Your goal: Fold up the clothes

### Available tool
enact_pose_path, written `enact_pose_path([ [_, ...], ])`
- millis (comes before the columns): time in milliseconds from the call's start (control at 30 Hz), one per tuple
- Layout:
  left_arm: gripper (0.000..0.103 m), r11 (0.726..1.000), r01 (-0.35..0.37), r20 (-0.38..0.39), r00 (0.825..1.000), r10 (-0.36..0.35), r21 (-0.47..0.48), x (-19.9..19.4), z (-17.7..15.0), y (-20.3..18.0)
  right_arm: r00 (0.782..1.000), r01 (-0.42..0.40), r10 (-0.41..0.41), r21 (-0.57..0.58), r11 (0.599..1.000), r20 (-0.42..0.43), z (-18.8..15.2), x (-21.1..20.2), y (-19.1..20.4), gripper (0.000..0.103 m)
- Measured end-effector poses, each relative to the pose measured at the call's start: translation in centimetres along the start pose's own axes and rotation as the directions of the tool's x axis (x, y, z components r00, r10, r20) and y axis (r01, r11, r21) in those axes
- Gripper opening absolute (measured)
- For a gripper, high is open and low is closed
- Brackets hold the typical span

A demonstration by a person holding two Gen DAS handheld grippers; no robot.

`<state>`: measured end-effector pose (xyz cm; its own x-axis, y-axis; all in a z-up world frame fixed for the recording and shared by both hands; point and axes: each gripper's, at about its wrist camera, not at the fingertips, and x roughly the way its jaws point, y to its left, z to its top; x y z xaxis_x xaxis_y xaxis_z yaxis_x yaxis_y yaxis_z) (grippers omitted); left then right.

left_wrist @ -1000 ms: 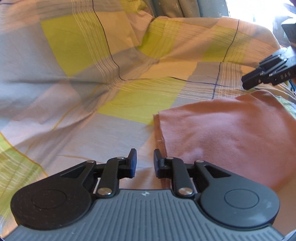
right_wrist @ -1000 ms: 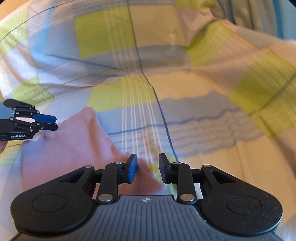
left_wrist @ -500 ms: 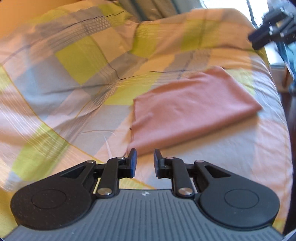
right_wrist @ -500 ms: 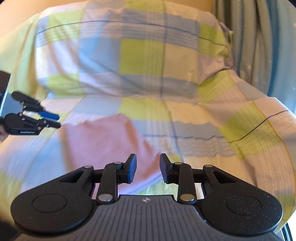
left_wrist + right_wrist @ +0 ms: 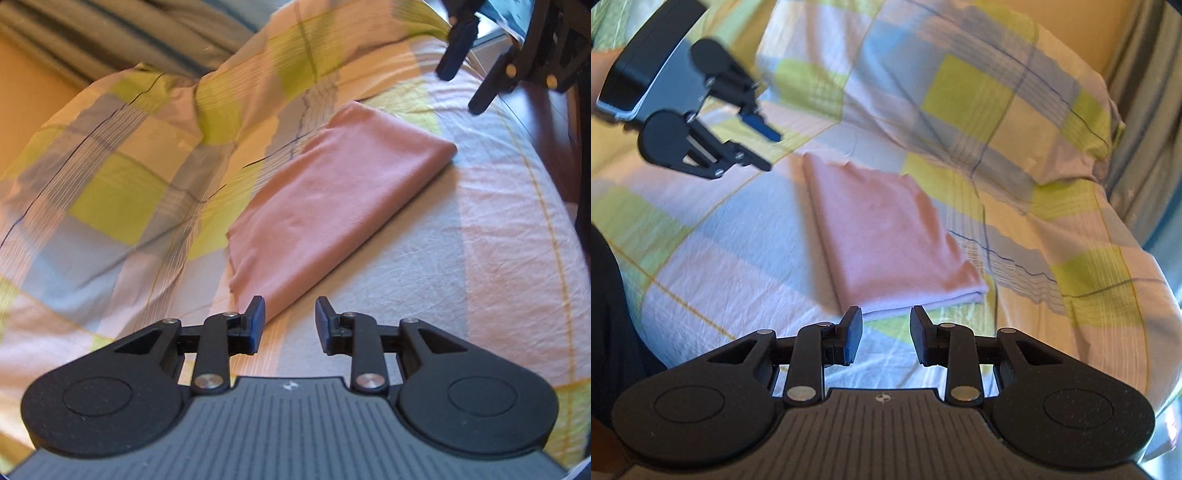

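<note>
A pink cloth (image 5: 332,206) was seen folded into a flat rectangle on the checked bedsheet (image 5: 122,192). The left gripper (image 5: 290,325) was held above the sheet near one short end of the cloth, its jaws apart and empty. The right gripper (image 5: 885,338) was held near the opposite end, likewise parted and gripping nothing.

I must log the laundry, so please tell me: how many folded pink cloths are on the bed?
1. The folded pink cloth lies flat on the checked bedsheet, ahead of both open grippers. Others could be hidden beyond the views.
</note>
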<state>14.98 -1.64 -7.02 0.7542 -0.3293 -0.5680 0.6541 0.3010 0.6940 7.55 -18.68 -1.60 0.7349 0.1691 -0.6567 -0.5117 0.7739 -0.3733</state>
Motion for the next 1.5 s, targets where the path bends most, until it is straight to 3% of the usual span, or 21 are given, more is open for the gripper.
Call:
enact_pose_path([
  [100,0.034,0.999,0.011,0.007,1.000,-0.011,0.053,1.5,0.1,-1.1,1.000,0.013,-0.014,-0.125,0.992,-0.010,0.3,2.7,2.8,0.032],
  [267,0.035,0.991,0.000,0.015,1.000,-0.002,0.131,3.0,-0.1,-2.1,0.998,0.032,-0.044,-0.294,0.955,-0.034,0.6,6.9,5.8,0.032],
  [367,0.035,0.982,-0.016,0.020,1.000,0.013,0.187,3.7,-0.2,-2.3,0.994,0.095,-0.106,-0.369,0.925,-0.011,0.7,8.5,6.4,0.032],
  [467,0.035,0.955,-0.050,0.022,0.999,0.046,0.293,4.8,-0.3,-2.5,0.988,0.139,-0.156,-0.432,0.891,-0.005,0.8,9.6,6.3,0.032],
  [633,0.035,0.895,-0.091,0.032,0.996,0.085,0.438,7.3,-0.4,-2.2,0.983,0.161,-0.184,-0.461,0.873,-0.004,0.5,9.9,5.3,0.031],
  [733,0.025,0.878,-0.086,-0.003,0.995,0.099,0.470,8.4,-0.2,-1.9,0.981,0.174,-0.193,-0.456,0.873,0.005,0.2,10.1,4.8,0.031],
  [767,0.014,0.879,-0.076,-0.025,0.995,0.099,0.472,8.8,-0.2,-1.8,0.981,0.175,-0.193,-0.454,0.874,0.007,0.2,10.2,4.7,0.030],
  [800,0.005,0.882,-0.064,-0.045,0.994,0.096,0.467,8.9,-0.3,-1.7,0.982,0.173,-0.191,-0.451,0.875,0.006,0.2,10.1,4.7,0.025],
  [900,0.003,0.916,-0.039,-0.063,0.996,0.069,0.399,7.5,0.2,-1.7,0.983,0.166,-0.185,-0.446,0.879,0.002,0.3,9.6,4.4,0.017],
  [1000,0.003,0.951,-0.013,-0.069,0.997,0.036,0.308,4.7,1.4,-2.3,0.978,0.189,-0.210,-0.438,0.879,0.001,0.3,8.3,3.3,0.015],
  [1100,0.002,0.973,0.056,-0.091,0.995,-0.036,0.223,1.3,2.9,-3.8,0.973,0.200,-0.231,-0.435,0.878,-0.019,-0.3,6.7,2.1,0.015],
  [1300,0.000,0.977,0.163,-0.064,0.986,-0.156,0.134,-3.1,4.9,-7.9,0.955,0.169,-0.258,-0.451,0.877,-0.145,-4.5,5.3,1.0,0.015],
  [1400,0.001,0.988,0.148,-0.045,0.988,-0.146,0.054,-4.3,5.2,-7.5,0.938,0.172,-0.282,-0.434,0.884,-0.202,-5.9,5.5,0.4,0.008],
  [1500,0.005,0.990,0.121,-0.031,0.992,-0.124,-0.077,-4.3,5.3,-4.8,0.926,0.203,-0.306,-0.391,0.898,-0.220,-6.5,4.8,-0.8,0.008],
])
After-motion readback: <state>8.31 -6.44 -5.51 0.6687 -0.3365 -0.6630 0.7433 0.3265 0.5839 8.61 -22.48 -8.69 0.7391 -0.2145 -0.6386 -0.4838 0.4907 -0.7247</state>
